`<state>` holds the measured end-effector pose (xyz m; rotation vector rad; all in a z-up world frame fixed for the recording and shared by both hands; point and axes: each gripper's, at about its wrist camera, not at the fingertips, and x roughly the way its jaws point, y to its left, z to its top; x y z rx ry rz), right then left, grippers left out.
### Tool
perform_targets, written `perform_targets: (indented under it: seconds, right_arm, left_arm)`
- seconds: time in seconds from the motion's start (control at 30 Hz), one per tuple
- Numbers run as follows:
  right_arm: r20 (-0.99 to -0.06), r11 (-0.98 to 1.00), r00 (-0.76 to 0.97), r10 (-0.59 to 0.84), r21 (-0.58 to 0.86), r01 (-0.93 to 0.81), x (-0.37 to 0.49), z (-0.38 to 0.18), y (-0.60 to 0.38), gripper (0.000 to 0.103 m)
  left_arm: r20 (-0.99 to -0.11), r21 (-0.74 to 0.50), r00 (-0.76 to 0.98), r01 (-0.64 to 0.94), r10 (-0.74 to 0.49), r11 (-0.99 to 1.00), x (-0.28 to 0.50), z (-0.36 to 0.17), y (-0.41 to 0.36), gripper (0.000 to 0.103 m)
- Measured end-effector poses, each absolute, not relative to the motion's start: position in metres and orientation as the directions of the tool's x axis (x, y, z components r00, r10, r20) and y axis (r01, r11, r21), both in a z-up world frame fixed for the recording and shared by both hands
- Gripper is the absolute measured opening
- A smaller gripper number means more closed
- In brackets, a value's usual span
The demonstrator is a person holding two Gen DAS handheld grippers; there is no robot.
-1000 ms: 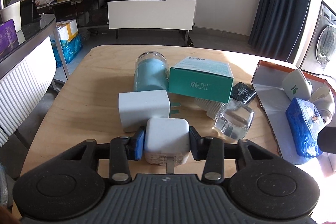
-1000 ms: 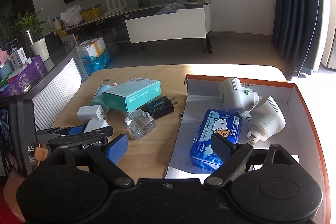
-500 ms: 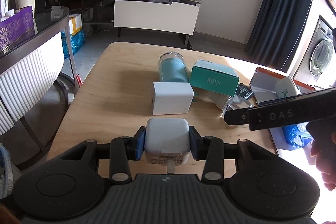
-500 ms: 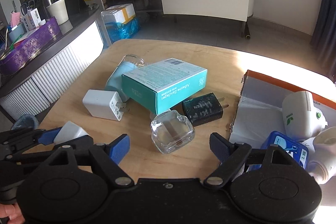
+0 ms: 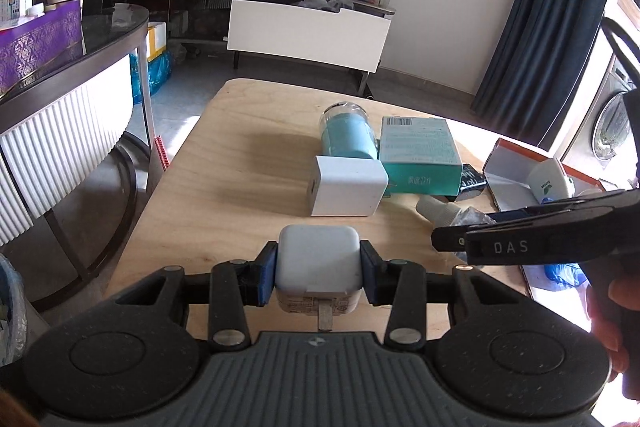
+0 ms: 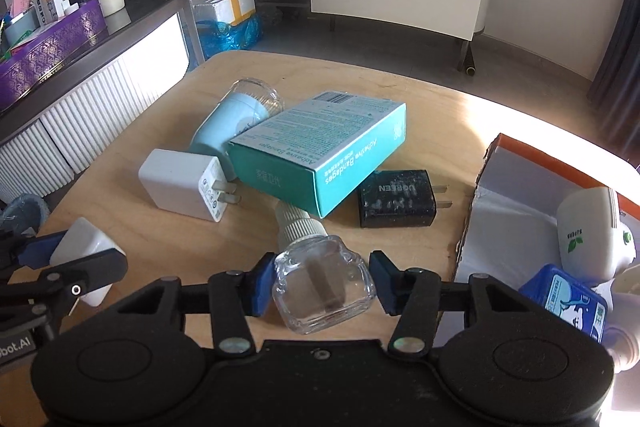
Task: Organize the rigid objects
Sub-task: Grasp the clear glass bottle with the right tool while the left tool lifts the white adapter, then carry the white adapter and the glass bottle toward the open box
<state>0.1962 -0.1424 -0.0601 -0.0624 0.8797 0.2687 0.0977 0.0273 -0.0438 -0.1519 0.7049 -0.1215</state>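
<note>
My left gripper [image 5: 319,277] is shut on a small white charger [image 5: 318,263] and holds it above the wooden table [image 5: 240,187]; it also shows in the right wrist view [image 6: 86,247]. My right gripper [image 6: 322,285] is open, its pads on either side of a clear glass bottle [image 6: 324,291] with a white cap, a small gap at each side. A second white charger [image 6: 184,187], a teal bandage box [image 6: 320,151], a black charger [image 6: 396,199] and a light blue cup [image 6: 232,123] lie beyond.
An orange-edged cardboard box [image 6: 520,227] at the right holds a white plug-in device [image 6: 588,231] and a blue tin [image 6: 568,299]. A dark counter with white ribbed front [image 6: 100,95] stands left of the table.
My right gripper has moved forward and down so its pads now flank the glass bottle and have narrowed. My left gripper has lifted and drawn back with the small white charger.
</note>
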Motion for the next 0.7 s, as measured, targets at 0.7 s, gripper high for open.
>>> perform_targets:
  seconds: [0.7]
  right_arm:
    - [-0.768, 0.963, 0.586, 0.259, 0.159, -0.218, 0.101, -0.046, -0.149, 0.061]
  left_arm:
    - [-0.601, -0.176, 0.776, 0.103, -0.190, 0.979, 0.062, -0.026, 0.016, 0.042]
